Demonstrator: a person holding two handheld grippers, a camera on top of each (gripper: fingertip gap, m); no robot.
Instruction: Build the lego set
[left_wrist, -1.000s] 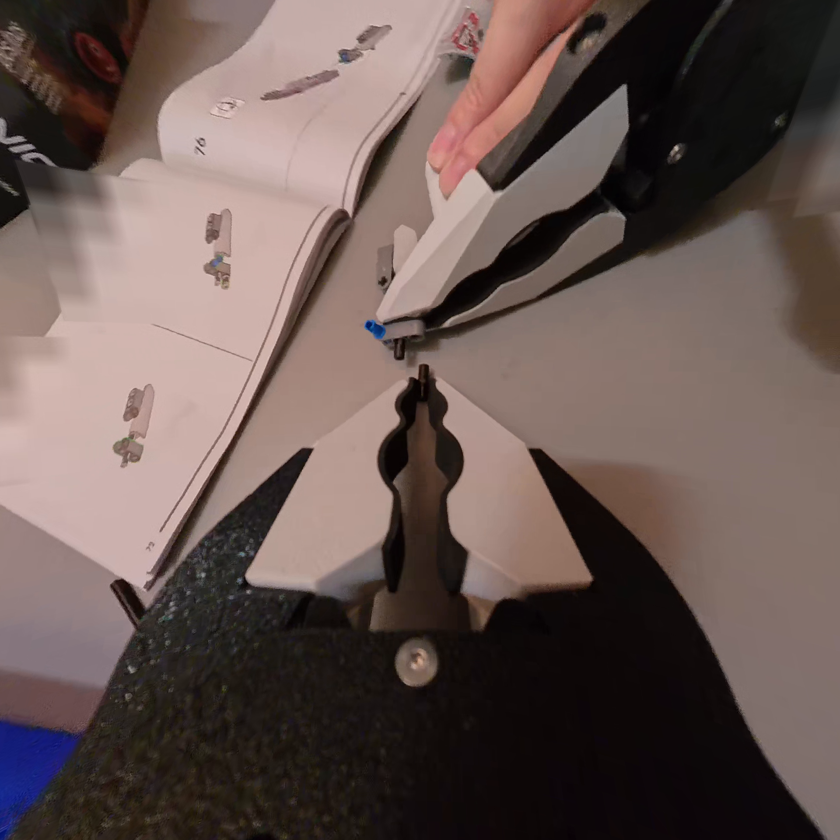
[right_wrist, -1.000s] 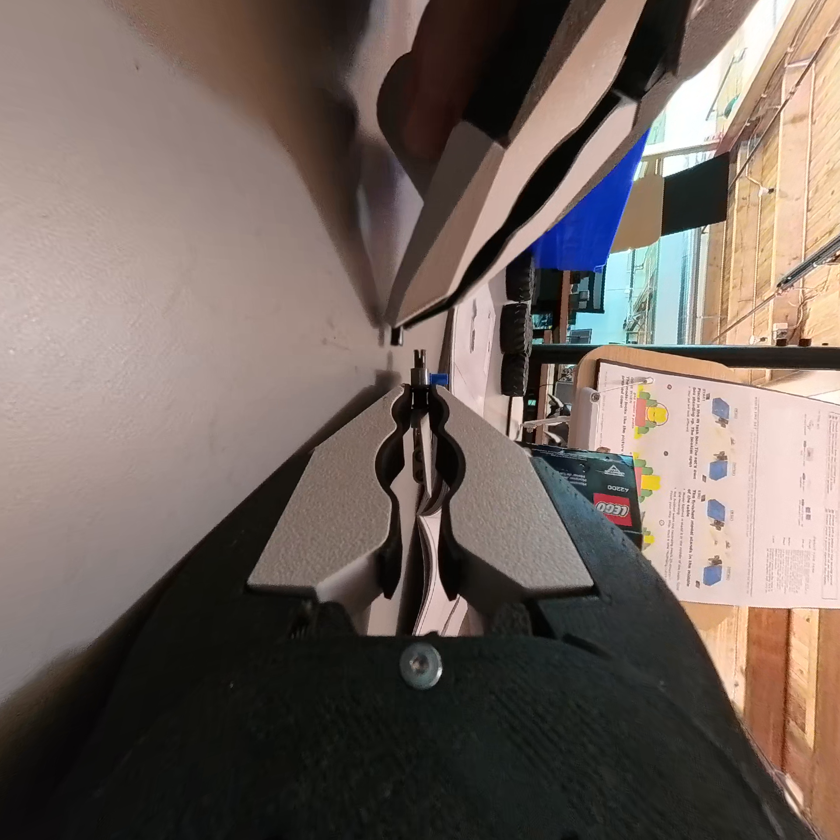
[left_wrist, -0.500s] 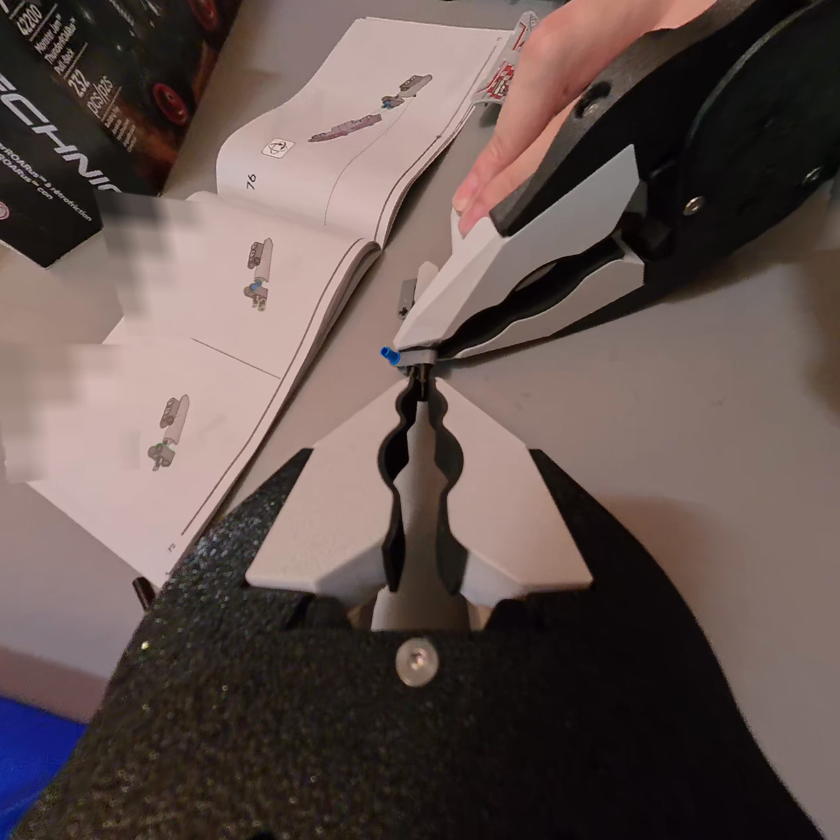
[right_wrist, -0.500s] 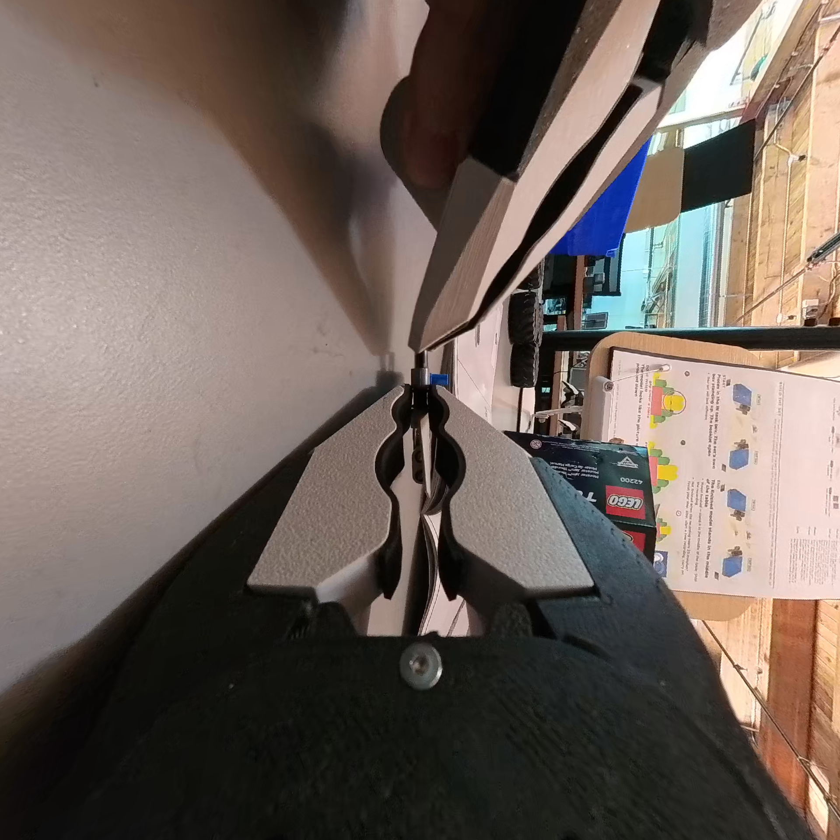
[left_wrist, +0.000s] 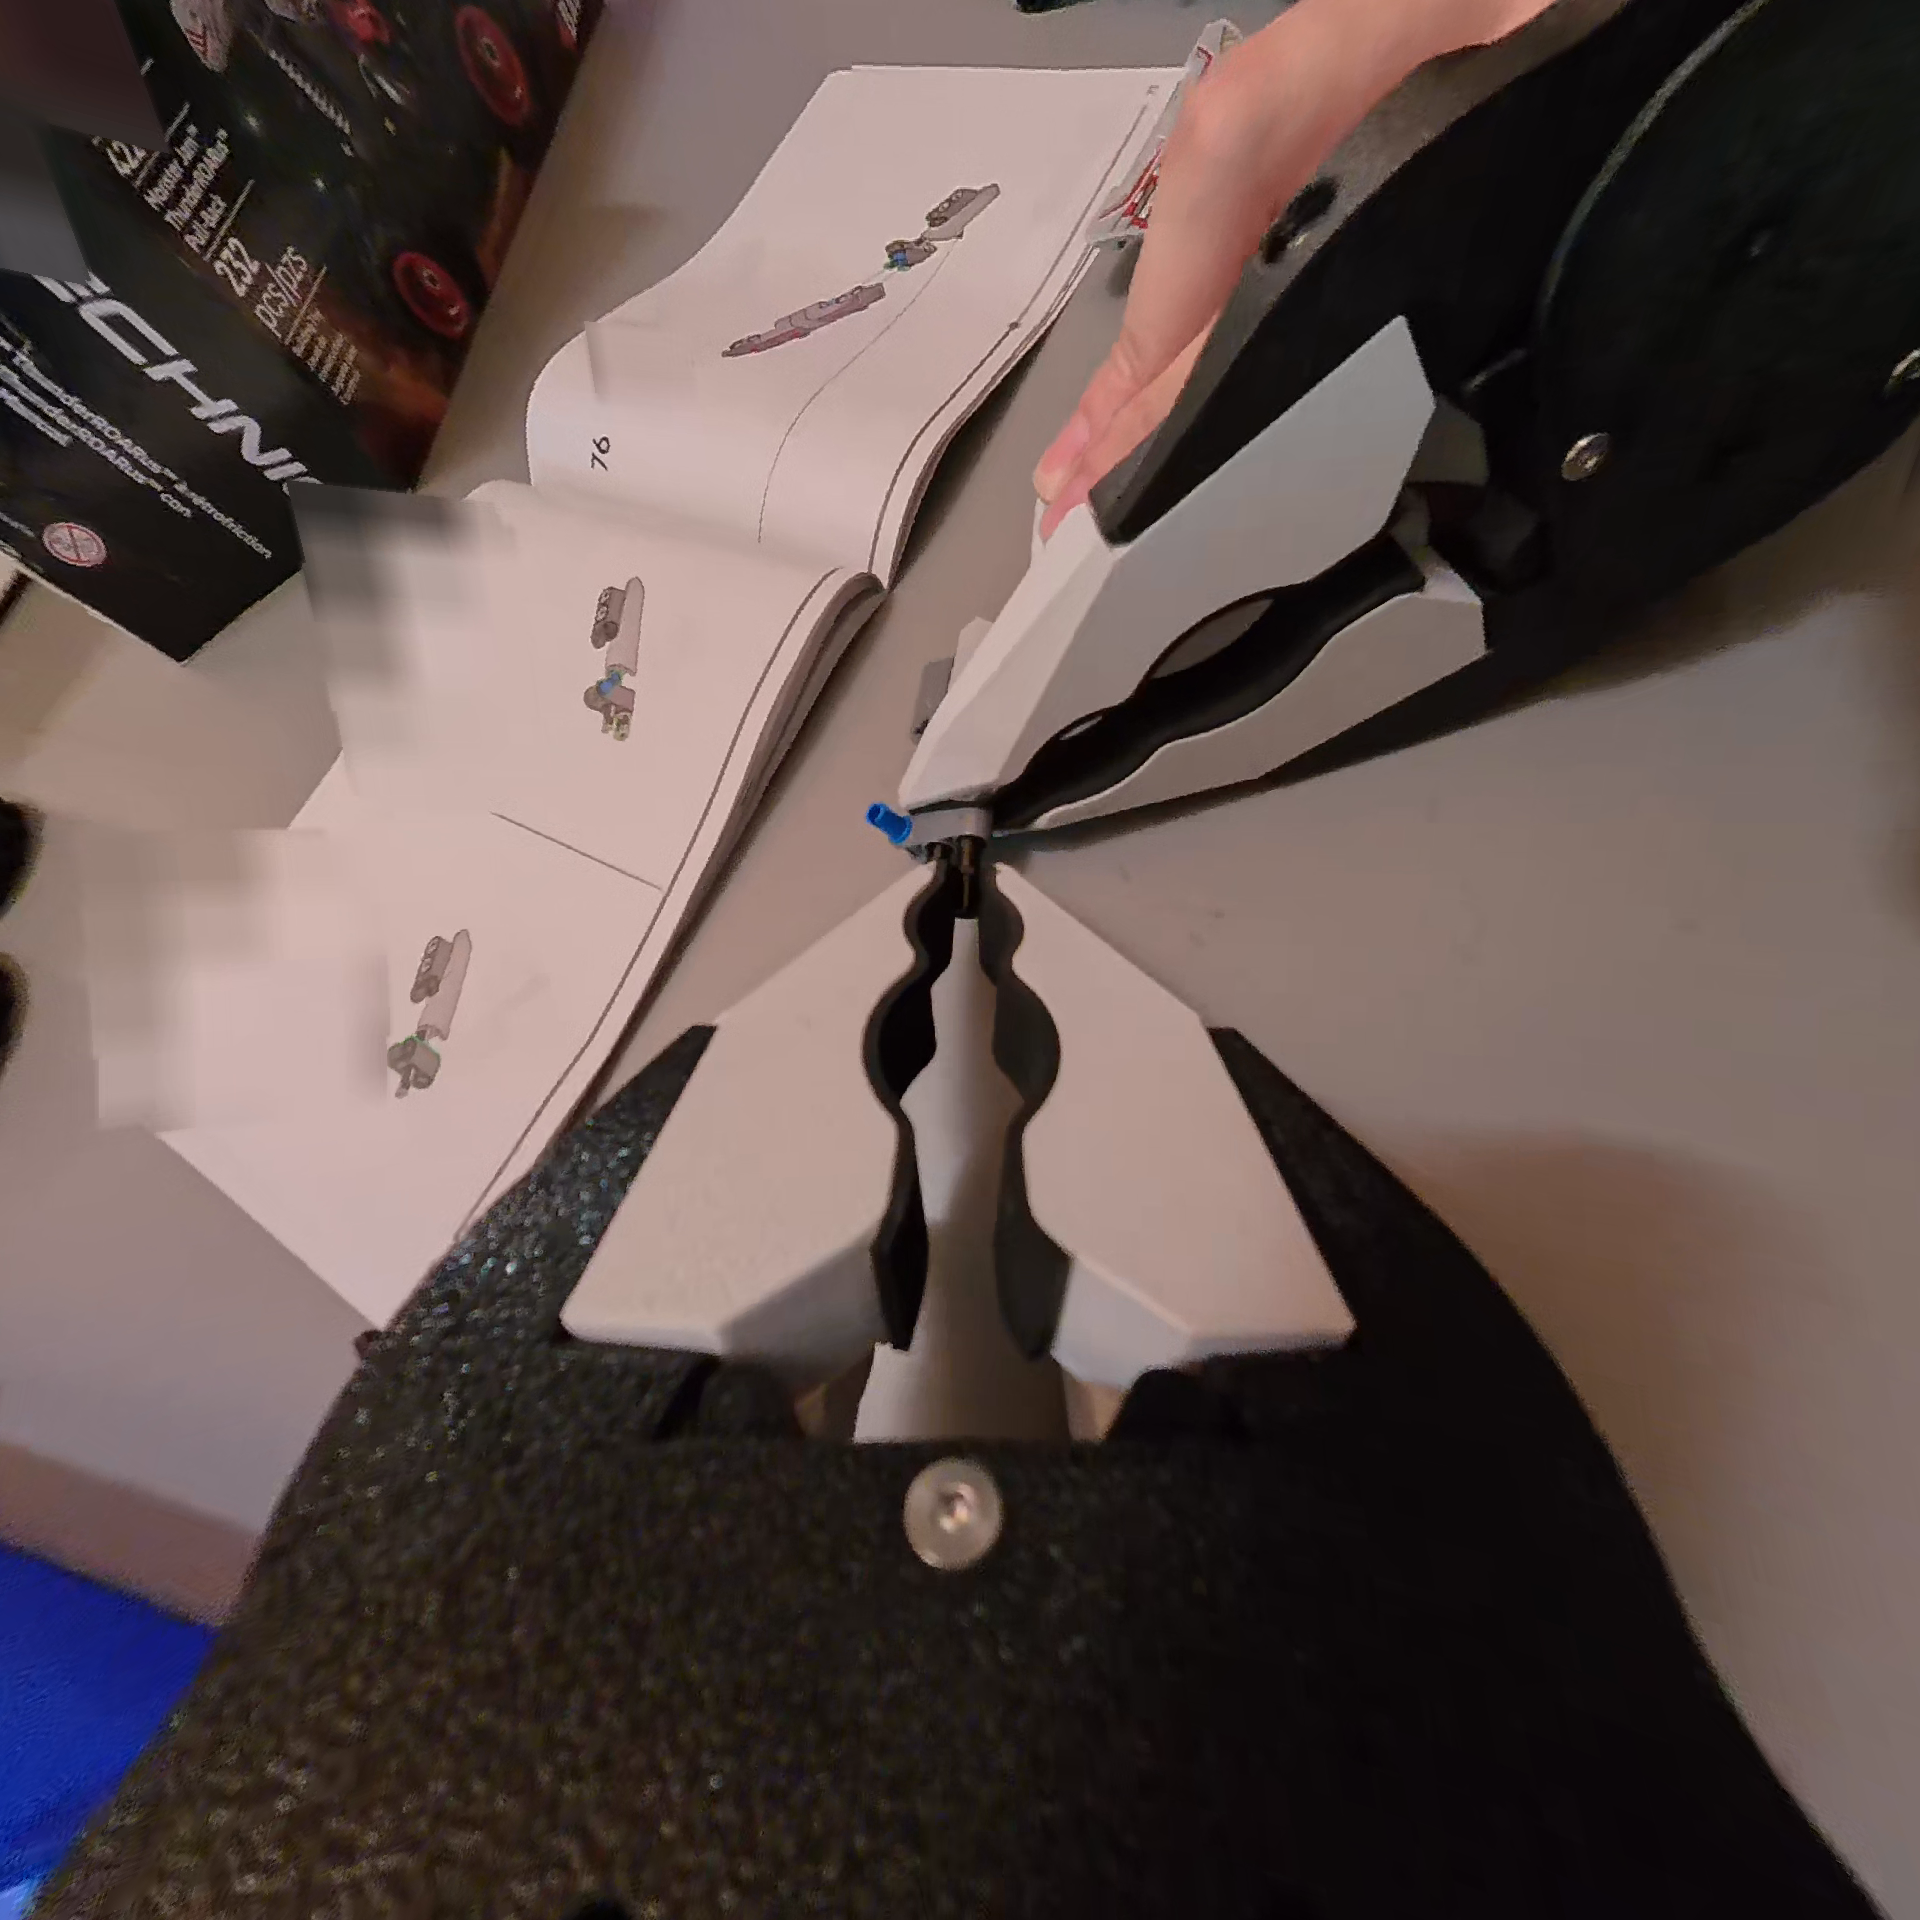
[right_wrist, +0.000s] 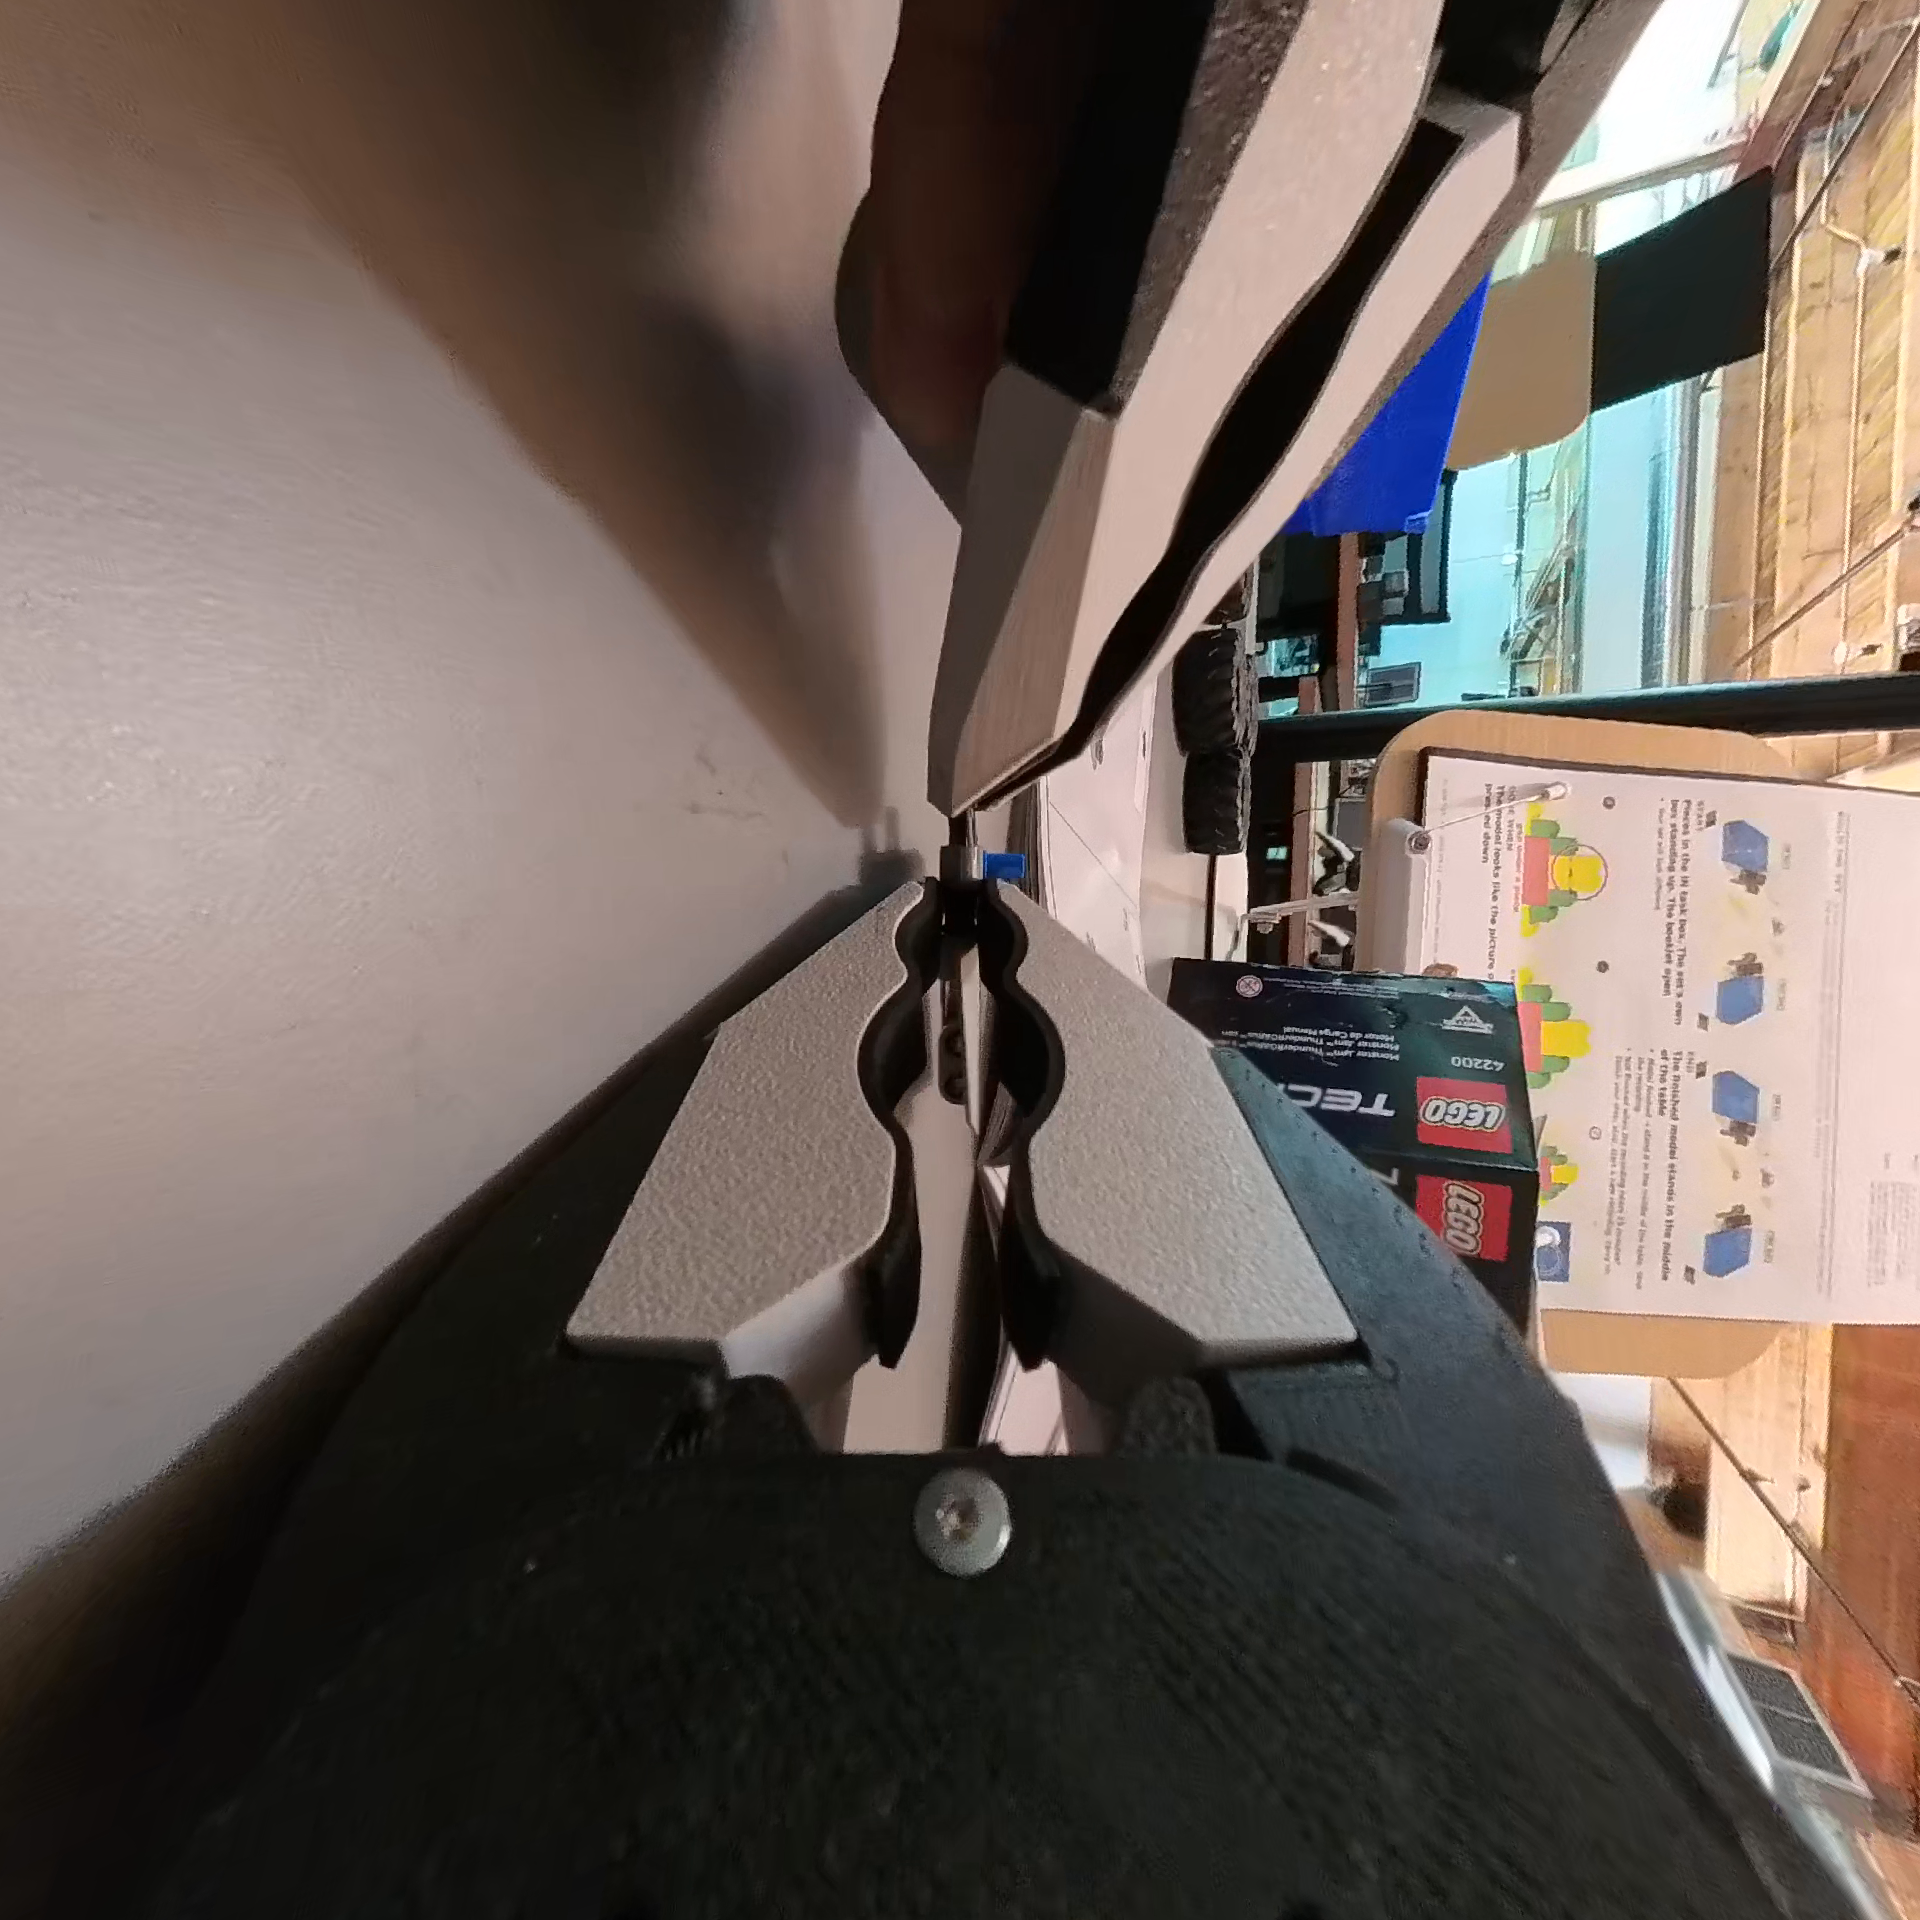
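Fingers of the left gripper (left_wrist: 961, 902) were pinched almost together on a thin black pin (left_wrist: 968, 871) at their tips. Fingers of the right gripper (right_wrist: 961, 914) were squeezed shut on a small gray lego piece (left_wrist: 951, 824) with a blue peg (left_wrist: 886, 821) sticking out of it. Both grippers met tip to tip just over the gray counter (left_wrist: 1455, 987), with the pin touching the gray piece. A hand (left_wrist: 1195, 270) held the right gripper. An open instruction book (left_wrist: 623, 623) lay flat beside them, and a black lego box (left_wrist: 208, 312) stood past the book.
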